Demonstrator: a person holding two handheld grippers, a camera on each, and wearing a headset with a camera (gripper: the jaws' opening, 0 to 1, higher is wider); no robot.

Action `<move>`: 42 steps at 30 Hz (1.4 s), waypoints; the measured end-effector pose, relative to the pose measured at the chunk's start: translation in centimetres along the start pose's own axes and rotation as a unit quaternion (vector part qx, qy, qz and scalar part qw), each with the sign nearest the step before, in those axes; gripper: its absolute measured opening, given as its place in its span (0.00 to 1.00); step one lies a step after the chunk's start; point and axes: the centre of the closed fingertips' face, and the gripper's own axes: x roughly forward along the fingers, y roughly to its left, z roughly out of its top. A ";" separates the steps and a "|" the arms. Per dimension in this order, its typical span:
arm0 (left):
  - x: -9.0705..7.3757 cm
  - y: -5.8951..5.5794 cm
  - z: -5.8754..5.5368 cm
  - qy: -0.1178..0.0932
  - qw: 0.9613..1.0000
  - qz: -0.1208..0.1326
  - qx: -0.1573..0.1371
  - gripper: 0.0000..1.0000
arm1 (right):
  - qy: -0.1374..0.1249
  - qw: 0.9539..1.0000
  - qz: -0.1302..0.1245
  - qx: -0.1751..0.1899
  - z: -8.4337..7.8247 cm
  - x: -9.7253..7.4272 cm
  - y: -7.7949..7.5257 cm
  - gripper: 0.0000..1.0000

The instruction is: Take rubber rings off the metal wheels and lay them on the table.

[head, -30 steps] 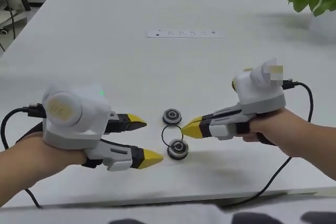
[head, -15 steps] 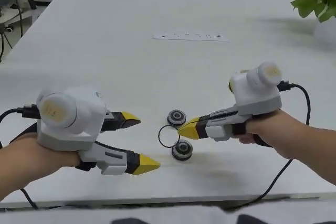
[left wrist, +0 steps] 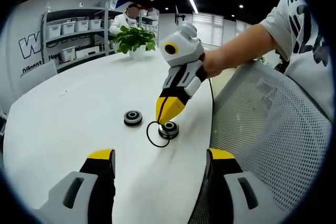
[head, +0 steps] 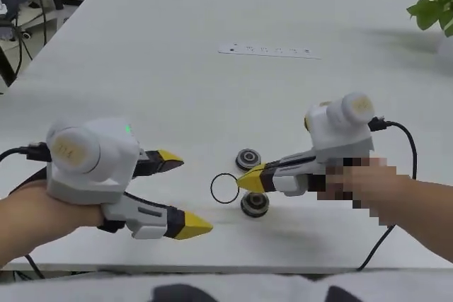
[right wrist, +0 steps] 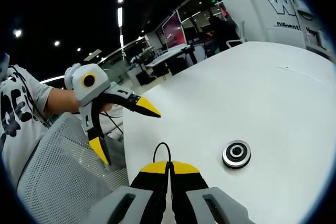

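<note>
Two metal wheels [head: 248, 158] on table [head: 177, 68] — one rubber ring [head: 225, 189], clamped in right gripper [head: 243, 182].

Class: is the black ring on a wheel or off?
Off: the rubber ring is pinched in the right gripper's shut jaws, beside the near wheel.

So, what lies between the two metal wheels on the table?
The right gripper, shut on the rubber ring, has its tip there; the head view shows it.

On table [head: 141, 68]: far wheel [head: 248, 158] behind near wheel [head: 255, 204]; ring [head: 211, 189] just left of both.
</note>
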 end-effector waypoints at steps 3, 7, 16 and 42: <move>-0.2 0.0 -0.3 -0.001 1.000 0.003 -0.005 0.70 | 0.003 1.000 0.001 0.000 -0.2 0.4 0.0 0.00; -0.4 0.1 -0.6 0.001 1.000 0.006 -0.005 0.72 | 0.008 1.000 0.001 -0.002 -0.2 1.1 0.2 0.00; -1.0 0.6 -1.1 0.004 1.000 0.014 -0.008 0.75 | 0.008 1.000 -0.012 -0.007 0.1 2.4 -0.2 0.00; -1.9 1.1 -1.6 0.017 0.999 0.029 -0.001 0.78 | 0.042 0.997 -0.042 -0.049 -0.9 4.2 -0.7 0.00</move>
